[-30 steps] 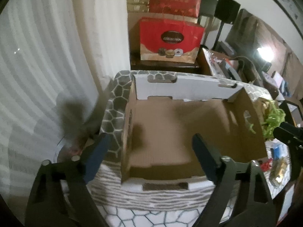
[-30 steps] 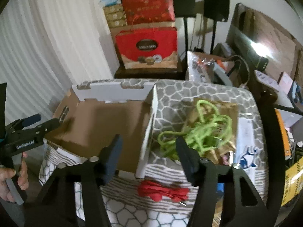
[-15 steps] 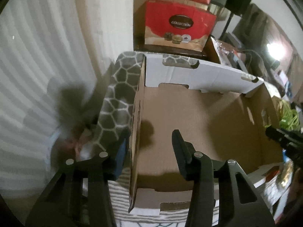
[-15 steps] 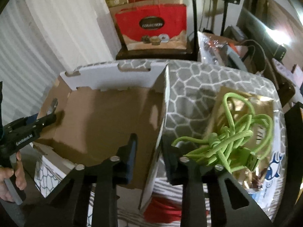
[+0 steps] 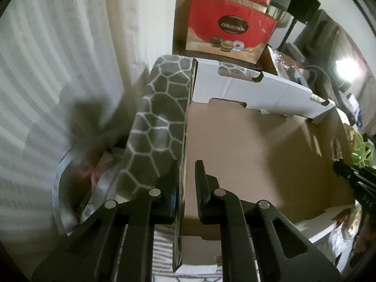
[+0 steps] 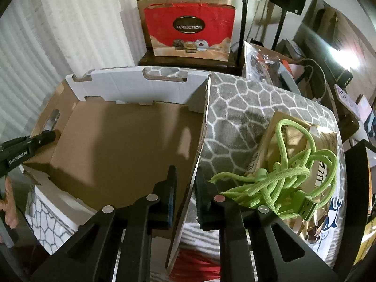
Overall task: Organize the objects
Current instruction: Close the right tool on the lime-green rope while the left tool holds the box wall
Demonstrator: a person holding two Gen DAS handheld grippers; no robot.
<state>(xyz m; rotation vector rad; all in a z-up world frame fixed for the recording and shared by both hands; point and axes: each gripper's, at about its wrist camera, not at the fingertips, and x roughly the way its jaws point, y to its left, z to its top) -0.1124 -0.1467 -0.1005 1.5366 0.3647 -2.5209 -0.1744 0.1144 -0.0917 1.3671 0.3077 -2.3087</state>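
An open cardboard box (image 5: 258,152) (image 6: 129,141), brown and bare inside, sits on a grey honeycomb blanket (image 5: 159,117) (image 6: 235,122). My left gripper (image 5: 186,164) straddles the box's left wall and is shut on it; its tip also shows in the right wrist view (image 6: 47,137). My right gripper (image 6: 186,170) straddles the box's right wall, its jaws still closing with the pads against the wall; its tip appears in the left wrist view (image 5: 347,171). A tangled green cable (image 6: 282,176) (image 5: 362,150) lies on a gold packet (image 6: 282,136) just right of the box.
A red gift bag (image 5: 230,35) (image 6: 188,28) stands on a dark stand behind the blanket. White curtains hang at the left. A round bin (image 5: 70,176) with papers sits below the blanket's left edge. Something red (image 6: 199,265) lies near the front. Cluttered boxes fill the right.
Both grippers came down over the box's side walls and their jaws closed from wide apart onto the walls. The box now fills more of each view.
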